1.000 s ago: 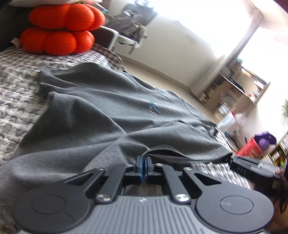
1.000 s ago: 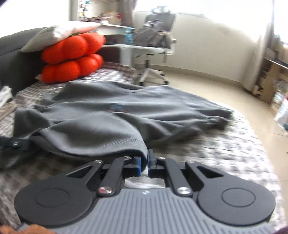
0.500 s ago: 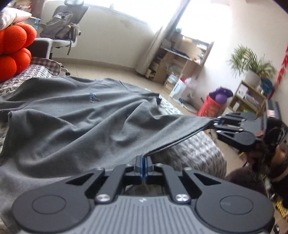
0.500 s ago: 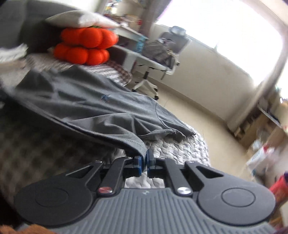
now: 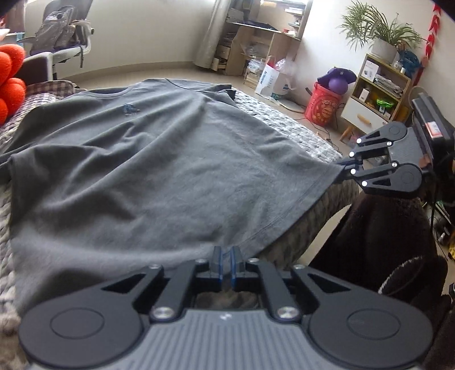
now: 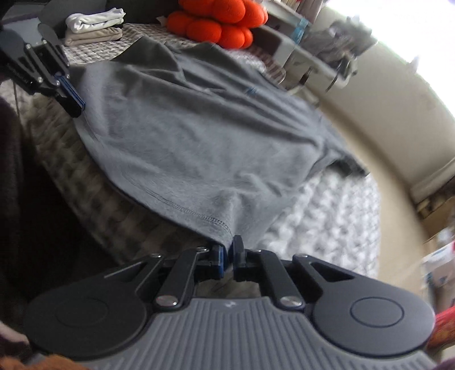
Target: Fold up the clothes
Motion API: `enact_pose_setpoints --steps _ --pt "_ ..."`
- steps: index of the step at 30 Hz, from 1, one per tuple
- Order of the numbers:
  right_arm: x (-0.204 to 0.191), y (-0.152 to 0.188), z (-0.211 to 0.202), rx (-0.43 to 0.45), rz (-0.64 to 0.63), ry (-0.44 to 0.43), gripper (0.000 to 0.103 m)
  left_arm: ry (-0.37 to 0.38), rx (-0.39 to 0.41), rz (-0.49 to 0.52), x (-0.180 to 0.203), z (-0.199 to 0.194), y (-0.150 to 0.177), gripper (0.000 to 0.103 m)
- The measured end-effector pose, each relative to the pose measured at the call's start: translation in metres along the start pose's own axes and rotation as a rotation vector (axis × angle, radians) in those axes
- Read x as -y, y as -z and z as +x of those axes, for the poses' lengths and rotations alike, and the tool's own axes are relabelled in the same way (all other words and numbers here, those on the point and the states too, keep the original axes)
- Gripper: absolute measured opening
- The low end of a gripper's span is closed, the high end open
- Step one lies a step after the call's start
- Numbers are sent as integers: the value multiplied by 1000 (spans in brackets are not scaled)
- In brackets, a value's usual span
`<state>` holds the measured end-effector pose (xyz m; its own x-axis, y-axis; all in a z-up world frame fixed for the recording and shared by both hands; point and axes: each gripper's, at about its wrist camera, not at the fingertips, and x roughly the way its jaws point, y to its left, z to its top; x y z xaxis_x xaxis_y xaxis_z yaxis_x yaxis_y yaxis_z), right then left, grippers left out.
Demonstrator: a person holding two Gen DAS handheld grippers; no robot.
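Item: grey T-shirt (image 5: 159, 159), soft, light, limp, spread on bed (image 5: 287, 125); hem corners still between left tool (image 5: 226, 261) and right tool (image 6: 229, 254), jaws opening, at 6 o'clock.

Grey T-shirt (image 5: 159, 159) — grey-checked bedcover (image 6: 327, 216) — bright orange cushion (image 6: 216, 20).

One grey T-shirt (image 5: 159, 159) is lying spread across one checked bedcover (image 6: 321, 210). Two grippers are showing: the left gripper (image 5: 226, 263) and the right gripper (image 6: 228, 257). Two orange cushions (image 6: 219, 20) are sitting stacked at the far end. One small pile of folded clothes (image 6: 93, 25) is resting beside them. One office chair (image 5: 65, 42) is standing by the wall, one red bucket (image 5: 324, 105) is sitting on the floor, and one potted plant (image 5: 378, 31) is topping the shelf.
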<state>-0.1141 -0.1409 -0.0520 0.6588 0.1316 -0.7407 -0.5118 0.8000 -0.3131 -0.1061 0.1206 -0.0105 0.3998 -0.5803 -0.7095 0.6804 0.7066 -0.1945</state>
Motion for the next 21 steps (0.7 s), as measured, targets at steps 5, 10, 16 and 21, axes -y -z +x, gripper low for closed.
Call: enact_pose_setpoints --steps 5,10,16,21 --pt "8 2 -3 -7 111 -95 21 -46 54 -67 -16 -25 15 33" --pt "15 7 -13 8 194 -139 43 -127 93 -166 -41 -50 32 39" --pt "38 18 -17 -11 365 -203 43 -169 150 -358 -78 -73 55 55" --pt "61 31 -22 -20 499 -210 43 -217 247 -546 -112 -89 72 64"
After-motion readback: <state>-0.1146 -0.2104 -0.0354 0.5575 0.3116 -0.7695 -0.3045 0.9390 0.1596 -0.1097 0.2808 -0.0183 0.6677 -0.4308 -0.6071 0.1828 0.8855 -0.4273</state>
